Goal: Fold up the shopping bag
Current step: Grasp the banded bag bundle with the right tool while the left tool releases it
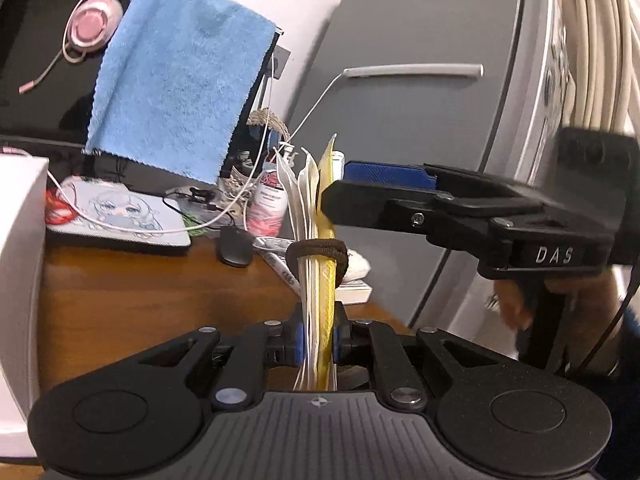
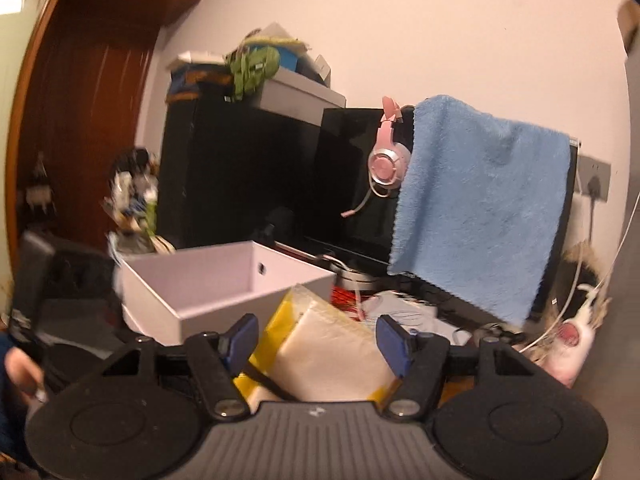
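The left claw (image 1: 318,344) pinches the folded shopping bag (image 1: 316,280) upright at 6 o'clock, a brown elastic band (image 1: 320,249) around it. The right claw (image 2: 316,340) gapes open, straddling the bag's top at 3 o'clock; a nudge could roll the band off and the folds spring loose over the bench (image 1: 120,300)

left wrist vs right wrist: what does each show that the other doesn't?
Left wrist only: the brown elastic band around the folded shopping bag, the left gripper shut on that bag, the grey cabinet, the black mouse.

Right wrist only: the open right gripper straddling the bag without touching it, the white box, the wooden door.

Both: the bag, the blue towel and the pink headset hanging on the monitor.
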Motion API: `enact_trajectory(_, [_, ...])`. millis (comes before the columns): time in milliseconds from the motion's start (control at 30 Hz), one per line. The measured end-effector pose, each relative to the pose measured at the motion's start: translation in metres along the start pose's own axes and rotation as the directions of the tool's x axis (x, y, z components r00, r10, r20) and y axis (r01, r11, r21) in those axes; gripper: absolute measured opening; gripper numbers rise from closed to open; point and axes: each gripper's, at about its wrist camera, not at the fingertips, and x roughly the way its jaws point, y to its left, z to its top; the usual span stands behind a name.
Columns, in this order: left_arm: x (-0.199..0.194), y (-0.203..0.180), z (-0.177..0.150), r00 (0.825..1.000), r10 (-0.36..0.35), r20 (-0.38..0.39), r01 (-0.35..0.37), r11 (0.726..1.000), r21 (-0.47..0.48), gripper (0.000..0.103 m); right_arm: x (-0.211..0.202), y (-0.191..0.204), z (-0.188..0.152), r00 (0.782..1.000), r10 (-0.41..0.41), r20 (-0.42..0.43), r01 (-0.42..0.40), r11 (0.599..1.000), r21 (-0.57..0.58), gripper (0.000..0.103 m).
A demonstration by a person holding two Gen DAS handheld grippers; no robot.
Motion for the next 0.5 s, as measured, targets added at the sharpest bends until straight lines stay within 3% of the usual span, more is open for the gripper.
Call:
enact_trajectory(300, [0.0, -0.001, -0.001, 1.0, 0.017, 0.012, -0.018, 0.999, 0.027, 0.011, 0.008, -0.009, -0.013, 0.985, 0.109, -0.134, -0.1, 0.992, 0.071, 0.068])
enact_trajectory(400, [-0.003, 0.003, 0.0, 1.0, -0.007, 0.022, 0.007, 1.0, -0.002, 0.011, 0.003, -0.018, -0.018, 0.985, 0.14, -0.096, -0.127, 0.983, 0.135, 0.068])
enact_trajectory(500, [-0.008, 0.017, 0.002, 0.996, -0.084, 0.038, 0.087, 0.991, -0.105, 0.011, -0.005, -0.042, -0.026, 0.983, 0.182, -0.007, -0.173, 0.946, 0.273, 0.068])
